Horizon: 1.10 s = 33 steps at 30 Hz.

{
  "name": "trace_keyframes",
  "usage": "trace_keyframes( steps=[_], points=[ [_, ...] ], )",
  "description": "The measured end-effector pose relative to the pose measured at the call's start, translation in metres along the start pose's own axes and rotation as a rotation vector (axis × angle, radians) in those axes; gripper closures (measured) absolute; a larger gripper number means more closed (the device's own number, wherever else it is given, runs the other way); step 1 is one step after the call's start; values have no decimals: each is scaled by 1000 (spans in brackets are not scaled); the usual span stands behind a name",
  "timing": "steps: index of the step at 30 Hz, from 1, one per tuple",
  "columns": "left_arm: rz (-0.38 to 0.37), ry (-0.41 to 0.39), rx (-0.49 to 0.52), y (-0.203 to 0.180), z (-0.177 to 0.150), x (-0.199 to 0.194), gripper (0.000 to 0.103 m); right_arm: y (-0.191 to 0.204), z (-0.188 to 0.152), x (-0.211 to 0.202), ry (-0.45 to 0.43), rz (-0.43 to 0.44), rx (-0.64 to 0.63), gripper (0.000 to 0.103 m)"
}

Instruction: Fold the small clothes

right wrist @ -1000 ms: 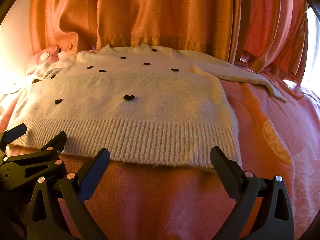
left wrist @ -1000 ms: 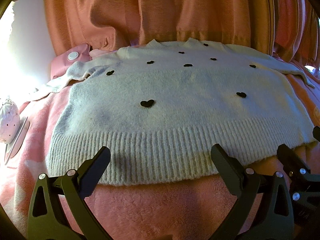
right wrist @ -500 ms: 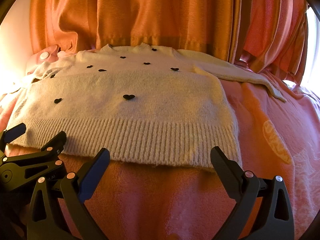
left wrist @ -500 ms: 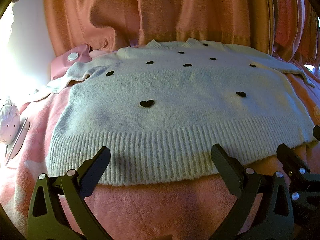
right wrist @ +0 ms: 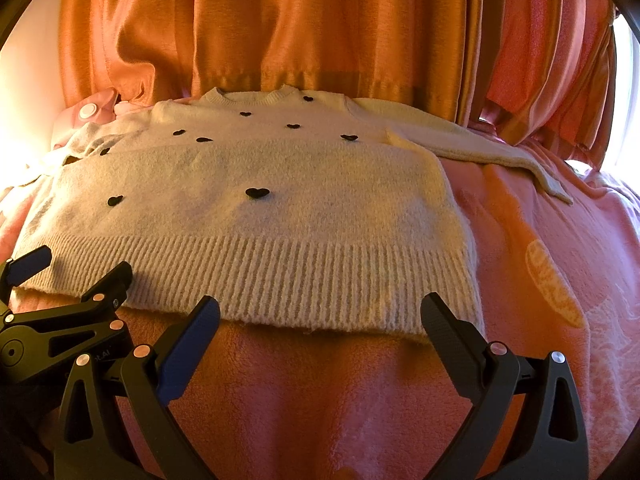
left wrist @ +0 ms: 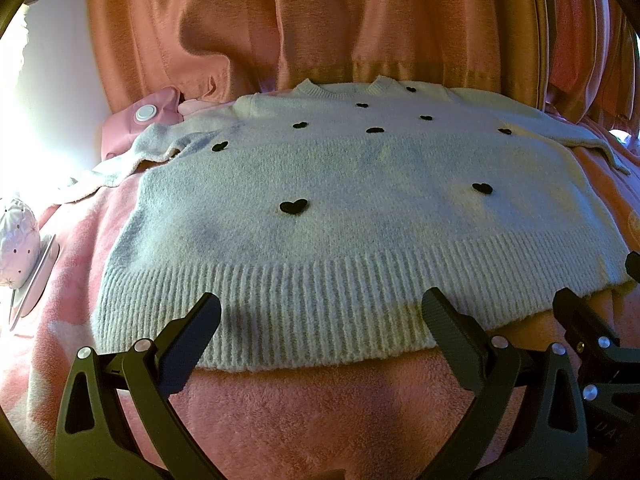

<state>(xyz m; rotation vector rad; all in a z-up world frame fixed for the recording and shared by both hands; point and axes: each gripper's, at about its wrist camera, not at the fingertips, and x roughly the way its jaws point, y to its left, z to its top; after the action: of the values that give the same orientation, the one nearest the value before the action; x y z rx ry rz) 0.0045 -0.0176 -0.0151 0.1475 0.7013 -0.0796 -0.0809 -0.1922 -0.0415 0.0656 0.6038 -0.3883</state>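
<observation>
**Sweater laid flat, both grippers waiting at the hem**

From the left wrist camera I see the left gripper [left wrist: 320,316] with its jaws wide apart, holding nothing, poised just short of the ribbed hem [left wrist: 304,304]. The sweater [left wrist: 360,200] — a pale fuzzy knit dotted with small black hearts [left wrist: 293,206] — lies face up and spread flat on the pink blanket [left wrist: 320,408], neckline toward the orange curtain [left wrist: 320,20], one sleeve trailing off to the left. The right gripper [left wrist: 600,312] shows at the right edge near the hem's corner. At far left sit a pink cushion with a white button [left wrist: 146,114] and a white spotted object [left wrist: 16,240] I can't identify.

From the right wrist camera my right gripper [right wrist: 320,316] is likewise spread open and empty, just in front of the hem's right half. The right sleeve [right wrist: 480,148] stretches out across the blanket. The left gripper [right wrist: 72,268] sits low at left, also apart, its tips just at the hem edge.

I judge the knit light, soft and floppy — it should drape and sag rather than hold a crease, and the fuzzy surface should grip well. I'd pinch the thicker ribbed corners, or a sleeve cuff.

The only writing is faint lettering on each gripper body, too small to read for certain.
</observation>
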Motion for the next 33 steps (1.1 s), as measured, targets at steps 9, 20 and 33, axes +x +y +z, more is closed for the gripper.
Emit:
trace_keyframes(
  steps=[9, 20, 33],
  points=[
    [-1, 0, 1, 0, 0, 0, 5, 0, 0, 0, 1, 1, 0, 5],
    [-1, 0, 1, 1, -1, 0, 5, 0, 0, 0, 0, 0, -1, 5],
    [-13, -5, 1, 2, 0, -2, 5, -6, 3, -1, 22, 49, 28, 5]
  ],
)
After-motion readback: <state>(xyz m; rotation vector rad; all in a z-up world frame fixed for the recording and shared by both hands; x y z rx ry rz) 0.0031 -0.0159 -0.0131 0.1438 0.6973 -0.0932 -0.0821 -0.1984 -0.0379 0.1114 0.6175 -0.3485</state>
